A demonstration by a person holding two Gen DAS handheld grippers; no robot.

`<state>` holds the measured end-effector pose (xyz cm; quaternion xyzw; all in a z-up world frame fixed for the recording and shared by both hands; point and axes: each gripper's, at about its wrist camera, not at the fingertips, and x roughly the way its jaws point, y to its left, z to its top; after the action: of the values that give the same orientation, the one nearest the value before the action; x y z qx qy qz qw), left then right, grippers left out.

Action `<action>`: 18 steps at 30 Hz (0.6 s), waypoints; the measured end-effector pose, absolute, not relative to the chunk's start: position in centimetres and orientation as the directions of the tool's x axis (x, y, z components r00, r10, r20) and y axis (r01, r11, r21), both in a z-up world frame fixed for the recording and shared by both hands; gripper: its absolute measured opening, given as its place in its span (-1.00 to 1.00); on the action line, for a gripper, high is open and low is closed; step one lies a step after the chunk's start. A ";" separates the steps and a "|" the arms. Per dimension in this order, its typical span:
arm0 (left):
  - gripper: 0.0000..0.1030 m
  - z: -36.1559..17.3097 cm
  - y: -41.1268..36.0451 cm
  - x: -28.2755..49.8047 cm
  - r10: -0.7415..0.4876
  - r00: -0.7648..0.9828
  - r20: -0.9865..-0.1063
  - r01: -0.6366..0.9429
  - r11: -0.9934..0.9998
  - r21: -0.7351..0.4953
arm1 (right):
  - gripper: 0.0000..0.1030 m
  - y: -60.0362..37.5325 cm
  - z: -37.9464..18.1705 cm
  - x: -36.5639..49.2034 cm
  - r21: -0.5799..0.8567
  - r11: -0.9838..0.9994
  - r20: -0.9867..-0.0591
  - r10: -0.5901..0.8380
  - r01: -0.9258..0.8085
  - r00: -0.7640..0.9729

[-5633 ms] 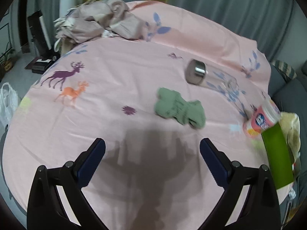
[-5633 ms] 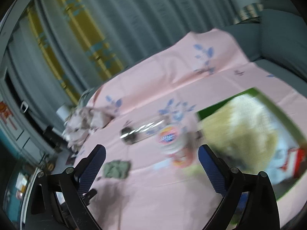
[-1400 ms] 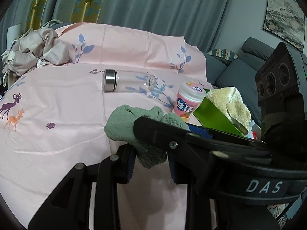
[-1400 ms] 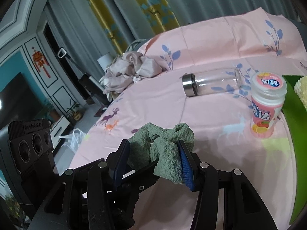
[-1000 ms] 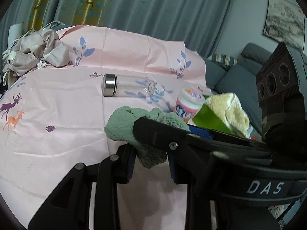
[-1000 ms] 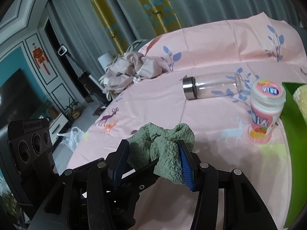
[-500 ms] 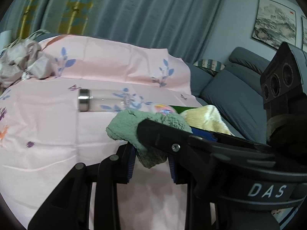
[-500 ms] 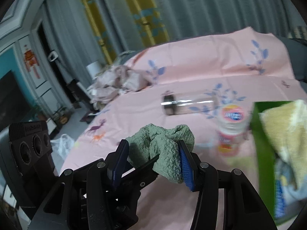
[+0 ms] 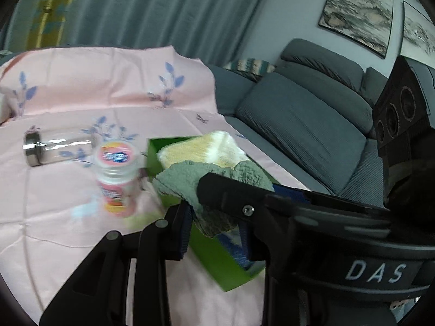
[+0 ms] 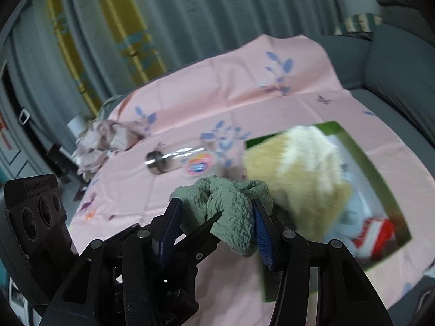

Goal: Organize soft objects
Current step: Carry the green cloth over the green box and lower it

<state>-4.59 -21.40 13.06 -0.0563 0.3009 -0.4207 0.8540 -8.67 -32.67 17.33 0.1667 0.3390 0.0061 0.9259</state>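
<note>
— While lifted off the pink sheet [image 9: 54,190], where is the green cloth [image 10: 231,206]?
— Pinched from two sides, bunched up above the near edge of the green box [image 9: 214,258].
— Left gripper [image 9: 214,231]?
— Clamped tight on the cloth's lower fold, blue pads nearly together, cloth bulging out above them.
— Right gripper [image 10: 214,225]?
— Closed on the same cloth, set wider, a thick wad squeezed between its pads [image 10: 261,228]. Crosses over the left one in the left wrist view.
— Inside the box?
— Holds a yellow towel [image 10: 304,179] heaped at the far end, plus something pale blue and a red-and-white item, too blurred to name.
— Cloth touching the towel?
— Cannot tell; overlaps it in both views.
— Beside the box?
— Pink jar [image 9: 117,174] upright, just left of the box wall. Behind it, a clear bottle [image 9: 54,149] lying on its side, steel cap to the left.
— Farther off?
— Crumpled beige fabric [image 10: 103,141] at the sheet's far left, grey sofa [image 9: 299,119] to the right, curtains [image 9: 136,8] behind.
</note>
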 end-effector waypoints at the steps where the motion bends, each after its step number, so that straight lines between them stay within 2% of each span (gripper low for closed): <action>1: -0.48 13.0 -22.1 -4.6 -0.756 0.451 -0.474 0.692 0.632 -0.350 | 0.03 -33.3 17.2 -8.7 0.319 0.940 -0.630 0.117 0.118 0.768; 5: -0.48 12.5 -24.5 -4.7 -0.756 0.417 -0.505 0.715 0.615 -0.332 | 0.03 -35.5 16.5 -8.9 0.309 0.929 -0.659 0.055 0.203 0.751; 9: -0.48 11.6 -26.1 -4.4 -0.762 0.368 -0.532 0.718 0.597 -0.359 | 0.03 -37.4 15.5 -8.8 0.354 0.907 -0.671 0.079 0.226 0.738; 18: -0.47 9.6 -29.0 -3.5 -0.731 0.265 -0.628 0.710 0.589 -0.386 | 0.03 -39.9 13.4 -8.5 0.361 0.882 -0.728 0.064 0.303 0.682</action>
<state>-3.50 -29.03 9.60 -0.0133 0.4028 -0.4531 0.7952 -8.52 -39.86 13.37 0.2332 0.3929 -0.0674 0.8870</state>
